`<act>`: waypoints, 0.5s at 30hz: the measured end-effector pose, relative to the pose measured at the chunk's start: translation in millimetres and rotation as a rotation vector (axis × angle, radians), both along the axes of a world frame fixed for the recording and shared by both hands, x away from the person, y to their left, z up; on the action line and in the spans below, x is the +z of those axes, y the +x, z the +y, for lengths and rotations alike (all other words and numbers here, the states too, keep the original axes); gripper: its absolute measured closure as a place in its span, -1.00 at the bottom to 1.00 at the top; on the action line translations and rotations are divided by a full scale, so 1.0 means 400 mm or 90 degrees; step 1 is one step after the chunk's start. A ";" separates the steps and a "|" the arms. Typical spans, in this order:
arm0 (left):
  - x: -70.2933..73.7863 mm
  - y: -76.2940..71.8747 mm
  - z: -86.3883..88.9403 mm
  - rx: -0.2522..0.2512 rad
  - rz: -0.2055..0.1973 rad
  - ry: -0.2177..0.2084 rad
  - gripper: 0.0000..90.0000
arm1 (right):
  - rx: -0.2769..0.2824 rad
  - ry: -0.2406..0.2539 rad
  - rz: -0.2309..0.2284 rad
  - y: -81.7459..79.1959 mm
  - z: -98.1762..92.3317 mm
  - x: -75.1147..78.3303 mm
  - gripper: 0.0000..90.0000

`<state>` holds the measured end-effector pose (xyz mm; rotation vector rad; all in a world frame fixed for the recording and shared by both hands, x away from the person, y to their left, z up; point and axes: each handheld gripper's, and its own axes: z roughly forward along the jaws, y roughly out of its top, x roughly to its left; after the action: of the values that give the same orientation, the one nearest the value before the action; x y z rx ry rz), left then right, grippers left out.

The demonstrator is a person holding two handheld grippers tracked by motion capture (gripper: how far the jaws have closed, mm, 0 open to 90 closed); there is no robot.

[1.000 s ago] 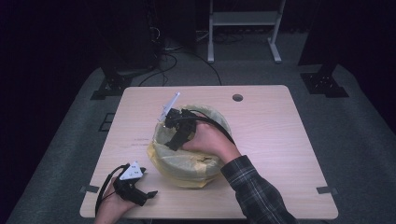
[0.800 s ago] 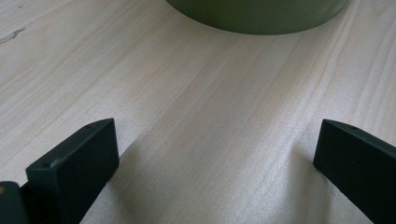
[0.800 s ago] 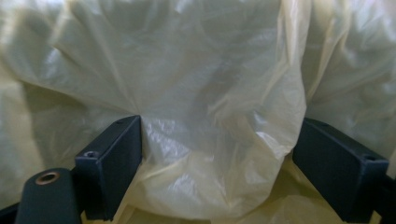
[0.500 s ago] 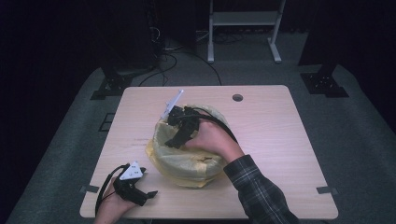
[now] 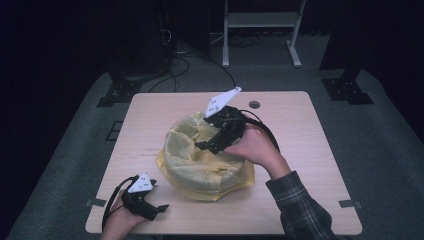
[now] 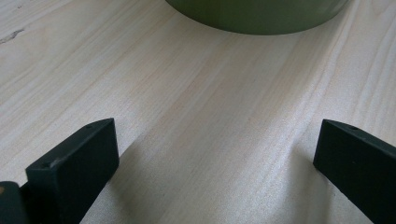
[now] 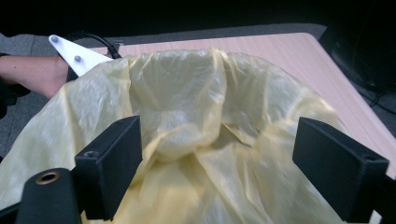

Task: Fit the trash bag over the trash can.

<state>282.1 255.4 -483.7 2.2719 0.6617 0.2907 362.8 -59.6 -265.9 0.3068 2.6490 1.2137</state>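
Nearest to us, the left gripper rests low on the wooden table at its near left corner, jaws wide apart with bare wood between them and nothing held. Just beyond it, mid-table, we see a round green bin lined with a yellow plastic bag whose edges drape over the rim and down the outside. Over the bag's far right side we hold the right gripper, tilted down toward the opening, jaws spread apart above the crumpled liner, clamping nothing.
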 end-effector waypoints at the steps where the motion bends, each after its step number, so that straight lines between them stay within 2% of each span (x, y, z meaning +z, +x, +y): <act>1: 0.000 0.000 0.000 0.000 0.000 0.000 -1.00 | -0.004 0.004 -0.002 -0.004 -0.011 0.002 -0.67; 8: 0.000 0.000 0.000 0.000 0.000 0.000 -1.00 | -0.026 0.058 -0.014 -0.032 -0.117 0.019 -0.67; 15: 0.000 0.000 0.000 0.000 0.000 0.000 -1.00 | -0.046 0.079 -0.020 -0.059 -0.199 0.010 -0.67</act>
<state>282.1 255.4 -483.7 2.2723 0.6612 0.2910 339.2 -139.2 -261.8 0.3958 2.5190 1.3501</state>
